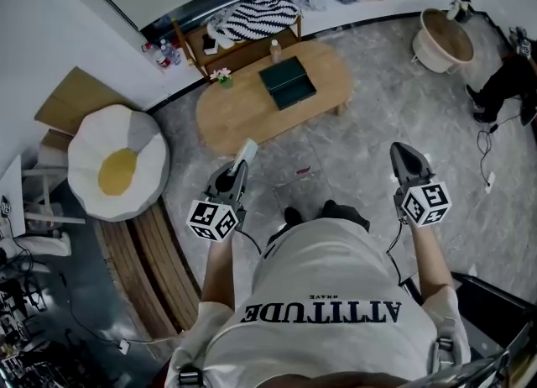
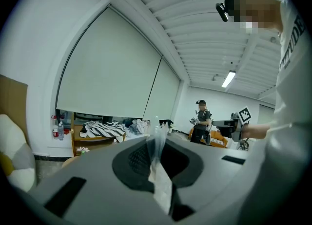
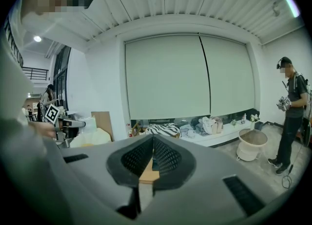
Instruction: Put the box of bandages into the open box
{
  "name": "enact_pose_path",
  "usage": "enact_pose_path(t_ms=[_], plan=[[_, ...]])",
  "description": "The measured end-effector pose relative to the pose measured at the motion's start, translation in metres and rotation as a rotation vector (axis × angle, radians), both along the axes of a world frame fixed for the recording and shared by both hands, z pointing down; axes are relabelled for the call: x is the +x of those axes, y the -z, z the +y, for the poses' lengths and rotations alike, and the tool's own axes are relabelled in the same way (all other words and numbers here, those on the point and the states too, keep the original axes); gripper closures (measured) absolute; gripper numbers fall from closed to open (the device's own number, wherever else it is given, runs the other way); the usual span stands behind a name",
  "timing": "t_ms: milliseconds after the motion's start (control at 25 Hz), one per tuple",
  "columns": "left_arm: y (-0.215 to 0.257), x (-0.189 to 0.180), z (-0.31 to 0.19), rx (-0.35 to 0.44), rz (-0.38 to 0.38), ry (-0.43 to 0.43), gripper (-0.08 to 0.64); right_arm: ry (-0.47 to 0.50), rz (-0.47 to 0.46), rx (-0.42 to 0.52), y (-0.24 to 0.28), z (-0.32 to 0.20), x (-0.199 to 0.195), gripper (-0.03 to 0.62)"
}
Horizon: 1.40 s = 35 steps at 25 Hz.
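In the head view, we see the left hand-held gripper (image 1: 237, 170) pinching a small, flat white box of bandages (image 1: 246, 152). The box sticks up out of its tips. The dark green open box (image 1: 288, 82) sits on the oval light wooden surface (image 1: 239, 113). It is well apart from the bandages, across some grey floor. The right hand-held gripper (image 1: 404, 155) is out on the other side with nothing in it.

In the left gripper view, the left hand-held gripper (image 2: 156, 145) is pressed tight on the box of bandages (image 2: 161, 182), which stands edge-on between the jaws.

In the right gripper view, the right hand-held gripper (image 3: 152, 152) has its jaws pressed together, and nothing is between them.

We think the step in hand is the carrying. The bandages are picked up but not yet near the open box. Next, we think the left one must go over to the surface and get above the open box. It should come down low and only then let go, so the bandages land inside and not on the wood.
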<state>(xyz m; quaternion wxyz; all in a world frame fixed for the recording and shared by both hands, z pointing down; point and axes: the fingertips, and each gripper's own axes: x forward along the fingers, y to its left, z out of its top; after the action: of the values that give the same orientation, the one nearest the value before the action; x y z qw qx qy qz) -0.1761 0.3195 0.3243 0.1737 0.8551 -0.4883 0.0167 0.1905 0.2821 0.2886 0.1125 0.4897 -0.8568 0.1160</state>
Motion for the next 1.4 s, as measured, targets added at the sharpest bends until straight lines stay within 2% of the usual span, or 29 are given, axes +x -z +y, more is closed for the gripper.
enact_pose_path(t_ms=[400, 760, 1000, 1400], plan=[[-0.012, -0.03, 0.009, -0.021, 0.005, -0.009, 0.526, -0.002, 0.011, -0.014, -0.007, 0.011, -0.034, 0.571], [-0.026, -0.027, -0.005, -0.047, 0.013, -0.025, 0.526, -0.001, 0.013, -0.026, -0.014, -0.005, -0.038, 0.571], [-0.029, -0.02, -0.037, -0.062, 0.0, -0.019, 0.526, 0.018, 0.0, -0.05, -0.024, -0.041, -0.036, 0.569], [-0.028, 0.011, -0.106, -0.083, -0.033, -0.01, 0.526, 0.11, -0.004, -0.089, -0.04, -0.125, -0.031, 0.569]])
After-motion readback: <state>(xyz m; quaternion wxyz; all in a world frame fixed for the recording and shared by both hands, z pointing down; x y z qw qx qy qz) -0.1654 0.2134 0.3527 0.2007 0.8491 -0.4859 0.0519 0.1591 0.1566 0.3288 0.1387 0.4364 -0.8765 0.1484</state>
